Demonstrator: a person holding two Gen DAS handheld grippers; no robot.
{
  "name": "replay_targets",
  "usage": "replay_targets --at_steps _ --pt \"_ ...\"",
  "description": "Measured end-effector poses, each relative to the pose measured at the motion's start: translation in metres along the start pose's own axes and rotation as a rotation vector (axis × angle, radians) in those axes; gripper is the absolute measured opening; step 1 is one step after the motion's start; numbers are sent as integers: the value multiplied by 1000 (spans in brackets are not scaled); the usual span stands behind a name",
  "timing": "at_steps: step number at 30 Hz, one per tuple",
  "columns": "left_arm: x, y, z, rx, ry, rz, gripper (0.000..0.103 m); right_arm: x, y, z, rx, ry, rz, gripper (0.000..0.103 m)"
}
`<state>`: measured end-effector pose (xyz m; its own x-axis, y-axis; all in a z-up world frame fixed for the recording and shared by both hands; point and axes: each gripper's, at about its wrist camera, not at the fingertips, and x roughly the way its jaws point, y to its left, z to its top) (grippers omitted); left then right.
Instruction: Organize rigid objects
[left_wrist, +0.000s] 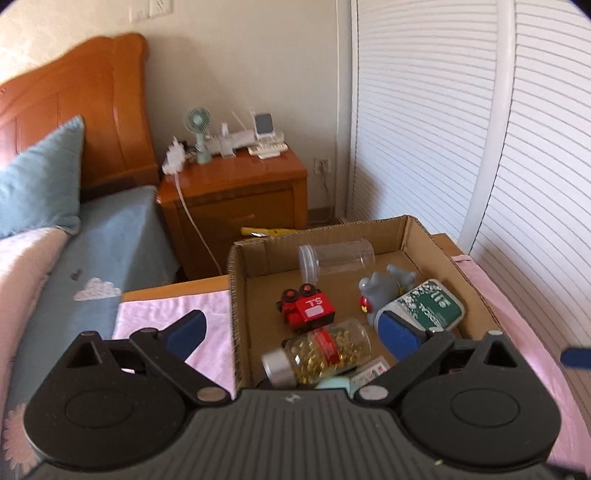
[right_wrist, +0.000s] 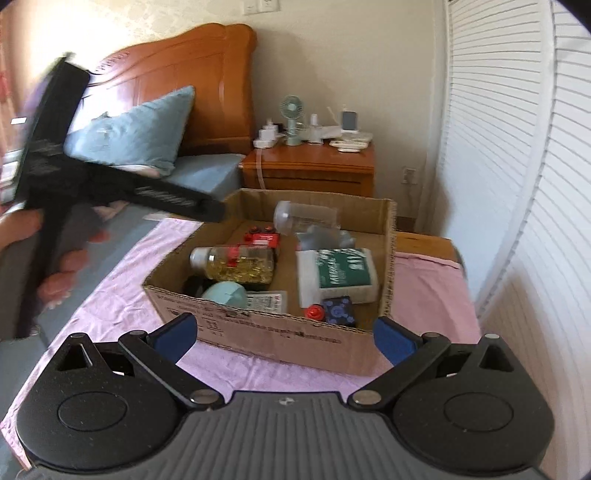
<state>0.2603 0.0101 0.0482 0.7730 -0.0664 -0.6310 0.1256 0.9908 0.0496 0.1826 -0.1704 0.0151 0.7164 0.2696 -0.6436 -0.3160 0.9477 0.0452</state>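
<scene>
1. Plainly, both tools are empty: the left gripper (left_wrist: 293, 334) has its jaws spread wide above the near-left corner of the cardboard box (right_wrist: 388, 236), nothing between its pads, and the right gripper (right_wrist: 284, 334) hangs just as wide before the box's near wall, also holding nothing.
2. The box sits on a pink cloth (right_wrist: 432, 291) covering the table, toward the far right edge beside the louvred doors (left_wrist: 424, 110); I judge it serves as the collecting place, since every loose rigid item in view already lies inside it.
3. Count along the far wall: one clear empty jar (left_wrist: 336, 256) on its side, one red toy vehicle (left_wrist: 306, 310) and one grey toy figure (left_wrist: 384, 291).
4. Count mid-box: one bottle of golden capsules (left_wrist: 317, 354) lying flat, likely because it would tip if stood, and one green-and-white pack (right_wrist: 340, 275) against the right wall.
5. Count at the near wall: one pale teal rounded object (right_wrist: 225, 293), one small printed packet (right_wrist: 267, 301), one dark blue patterned cube (right_wrist: 338, 310) and one small red piece (right_wrist: 314, 312) touching it.
6. Nothing rigid lies on the cloth outside the box, so the gathering looks close to finished.
7. A person's hand (right_wrist: 55, 266) holds the left tool at the table's left edge.
</scene>
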Motion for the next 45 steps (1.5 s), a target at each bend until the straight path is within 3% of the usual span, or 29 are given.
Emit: replay_targets --at_steps 6,14,23,45 --pt "-51 -10 -25 9 19 72 99 -5 0 1 69 74 -125 103" --pt "-93 -20 -56 -38 32 83 99 -25 4 -10 130 110 -207 103" --pt "-92 -36 -79 -51 103 71 99 -29 2 -24 188 136 -217 103" --pt "-93 -31 -80 -80 107 98 99 -29 4 -25 185 138 -218 103"
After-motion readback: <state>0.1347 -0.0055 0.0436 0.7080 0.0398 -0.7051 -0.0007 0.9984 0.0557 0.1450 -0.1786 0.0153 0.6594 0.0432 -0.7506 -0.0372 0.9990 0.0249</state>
